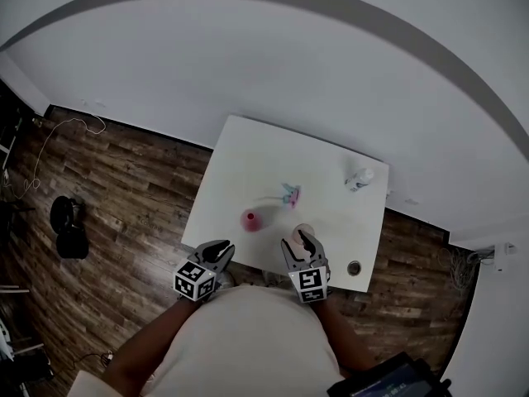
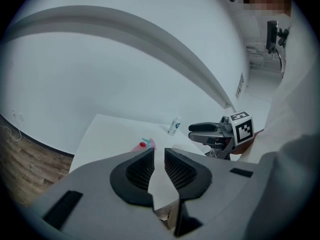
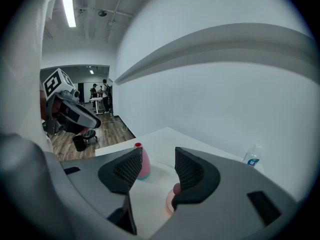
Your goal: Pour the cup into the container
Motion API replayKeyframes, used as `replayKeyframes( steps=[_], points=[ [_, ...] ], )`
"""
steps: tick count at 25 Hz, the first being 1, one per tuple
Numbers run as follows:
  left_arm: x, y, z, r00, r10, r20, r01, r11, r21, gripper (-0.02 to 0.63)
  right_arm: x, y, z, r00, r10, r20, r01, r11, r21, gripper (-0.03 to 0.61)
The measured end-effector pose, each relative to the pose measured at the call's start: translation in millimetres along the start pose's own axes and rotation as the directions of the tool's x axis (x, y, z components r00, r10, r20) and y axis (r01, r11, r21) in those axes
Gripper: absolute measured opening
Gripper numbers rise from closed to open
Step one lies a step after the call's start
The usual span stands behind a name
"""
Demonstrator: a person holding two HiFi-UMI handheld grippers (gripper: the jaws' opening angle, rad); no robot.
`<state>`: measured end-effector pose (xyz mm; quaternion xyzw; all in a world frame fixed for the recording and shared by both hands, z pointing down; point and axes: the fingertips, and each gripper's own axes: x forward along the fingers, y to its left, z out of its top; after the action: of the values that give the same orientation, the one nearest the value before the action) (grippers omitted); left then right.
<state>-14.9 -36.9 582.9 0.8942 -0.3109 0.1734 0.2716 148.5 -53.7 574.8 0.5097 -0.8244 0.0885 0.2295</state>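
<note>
Tabletop (image 1: 248, 155): white, set against wall.
Left tongs (image 2: 159, 150): at near edge, jaws a narrow gap apart, nothing between.
Right tongs (image 3: 158, 151): over near edge, jaws moderately apart, empty.
Container (image 1: 250, 219): pink, on tabletop ahead of and between both tongs, touching neither.
Cup (image 1: 303, 231): on tabletop just ahead of right tongs' tips, under right jaw, ungripped.
Bottle (image 1: 359, 178): far right corner.

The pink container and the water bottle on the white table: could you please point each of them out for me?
pink container (image 1: 250, 219), head view, on its rounded body.
water bottle (image 1: 360, 177), head view, on the middle of its clear body.
</note>
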Motion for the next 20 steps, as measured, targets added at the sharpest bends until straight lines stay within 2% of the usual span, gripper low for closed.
replayKeyframes(
  steps=[10, 20],
  points=[
    [9.6, 19.0, 12.2, 0.997, -0.072, -0.038, 0.074, 0.996, 0.056, 0.055, -4.7, -12.1, 17.4, 0.982, -0.189, 0.016, 0.190, 0.979, -0.069, 0.209],
    [32.1, 12.7, 21.6, 0.981, -0.165, -0.105, 0.178, 0.976, 0.129, 0.055, -14.2, -22.5, 10.4, 0.964, -0.266, 0.007, 0.266, 0.964, -0.007, 0.210]
  ],
)
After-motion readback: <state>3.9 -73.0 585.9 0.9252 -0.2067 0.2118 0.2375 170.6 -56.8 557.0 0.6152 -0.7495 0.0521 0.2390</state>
